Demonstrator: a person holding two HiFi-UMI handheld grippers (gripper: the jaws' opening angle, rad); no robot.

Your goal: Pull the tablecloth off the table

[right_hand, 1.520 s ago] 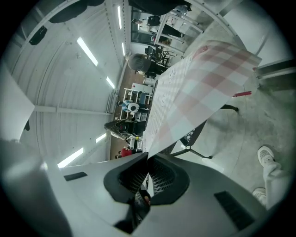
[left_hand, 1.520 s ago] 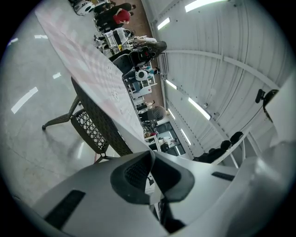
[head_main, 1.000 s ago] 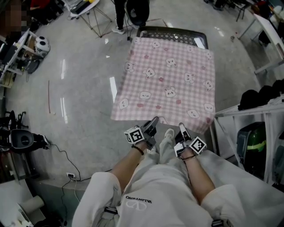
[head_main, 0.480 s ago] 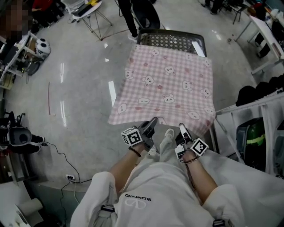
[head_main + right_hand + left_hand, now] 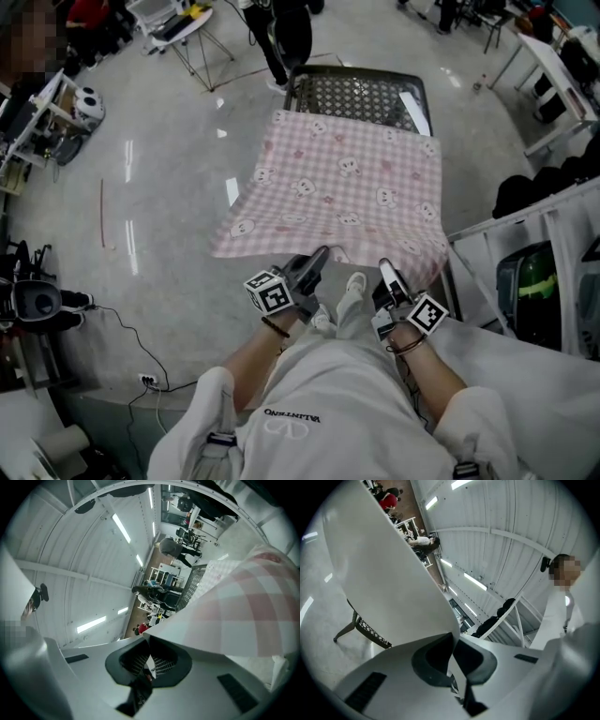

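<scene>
The tablecloth [image 5: 347, 187] looks thin, soft and light, likely slides off the table [image 5: 361, 89]. My left gripper [image 5: 317, 261] and right gripper [image 5: 386, 272] jaws are clamped on its near hem.

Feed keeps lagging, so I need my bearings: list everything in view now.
tablecloth: one, pink check, over the table, near edge lifted
table: one, dark mesh, far end uncovered
rack: one, white, right side
ball: one, black-and-white, far left
bystander: one, dark clothes, beyond the table
left gripper: one, dark jaws, shut on tablecloth's near edge
right gripper: one, dark jaws, shut on tablecloth's near edge
</scene>
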